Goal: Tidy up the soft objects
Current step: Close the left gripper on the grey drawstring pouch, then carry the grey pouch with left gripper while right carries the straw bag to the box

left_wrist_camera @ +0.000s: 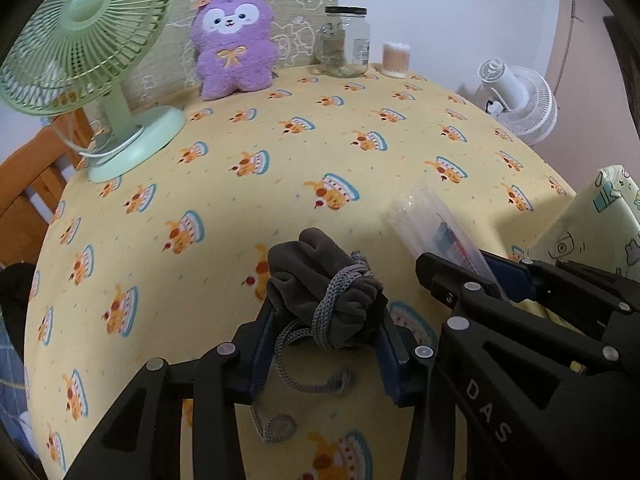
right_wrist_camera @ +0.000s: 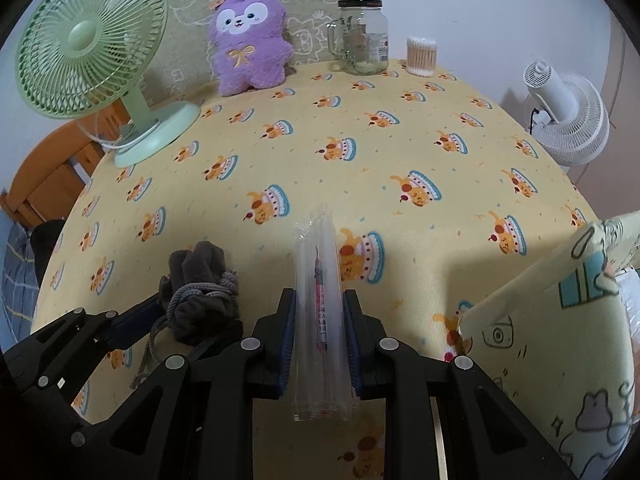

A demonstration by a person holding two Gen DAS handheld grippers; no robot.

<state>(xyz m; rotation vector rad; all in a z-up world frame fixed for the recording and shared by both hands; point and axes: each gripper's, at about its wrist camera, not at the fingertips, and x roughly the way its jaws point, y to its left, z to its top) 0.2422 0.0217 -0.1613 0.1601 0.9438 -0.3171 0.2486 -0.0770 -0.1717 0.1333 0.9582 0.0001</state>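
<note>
Pouch (left_wrist_camera: 324, 300), a limp grey velvety bundle tied with knitted cord, sits at the near edge of the fleecy bedsheet (left_wrist_camera: 280, 140), clamped in the left gripper (left_wrist_camera: 326, 344). Beside it, the right gripper (right_wrist_camera: 320, 340) pinches a crinkly clear packet (right_wrist_camera: 322, 320). Sorting looks barely begun; neither is stowed.

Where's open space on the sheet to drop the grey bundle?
Middle of the yellow sheet is bare, bordered by green fan, purple plush, glass jar. Near edge is crowded: both grippers, grey bundle, clear packet.
</note>
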